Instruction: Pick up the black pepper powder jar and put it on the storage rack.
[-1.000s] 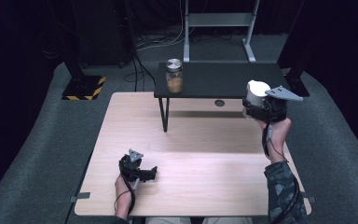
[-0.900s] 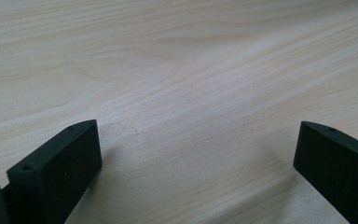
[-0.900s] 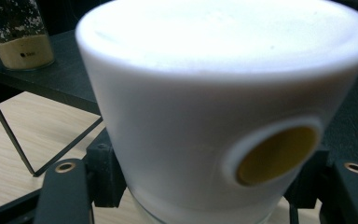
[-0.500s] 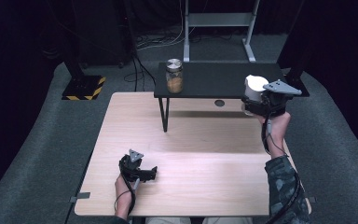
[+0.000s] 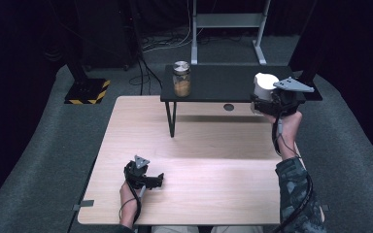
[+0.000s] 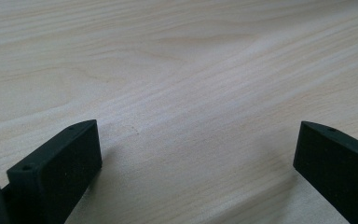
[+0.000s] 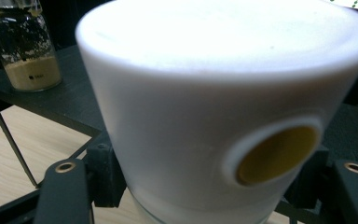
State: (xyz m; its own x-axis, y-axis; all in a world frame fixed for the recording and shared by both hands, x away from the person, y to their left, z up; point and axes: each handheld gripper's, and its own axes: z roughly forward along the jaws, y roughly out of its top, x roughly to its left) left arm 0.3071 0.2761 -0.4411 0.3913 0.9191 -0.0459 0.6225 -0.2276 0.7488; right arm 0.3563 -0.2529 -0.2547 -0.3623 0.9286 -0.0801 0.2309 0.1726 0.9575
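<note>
Your right gripper (image 5: 267,99) was clamped on the white cup (image 5: 263,84) at the right of the high view, over the near edge of the black shelf (image 5: 213,87). A glass jar (image 5: 181,78) stood at the shelf's left end. Your left gripper (image 5: 148,178) rested at lower left on the wooden table (image 5: 213,145), jaws apart, nothing between them.

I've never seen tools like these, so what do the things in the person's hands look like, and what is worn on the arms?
Both are black: the left gripper and right gripper each carry a grey three-cornered plate and trail a dark cable. The right arm wears a camouflage-patterned sleeve.
</note>
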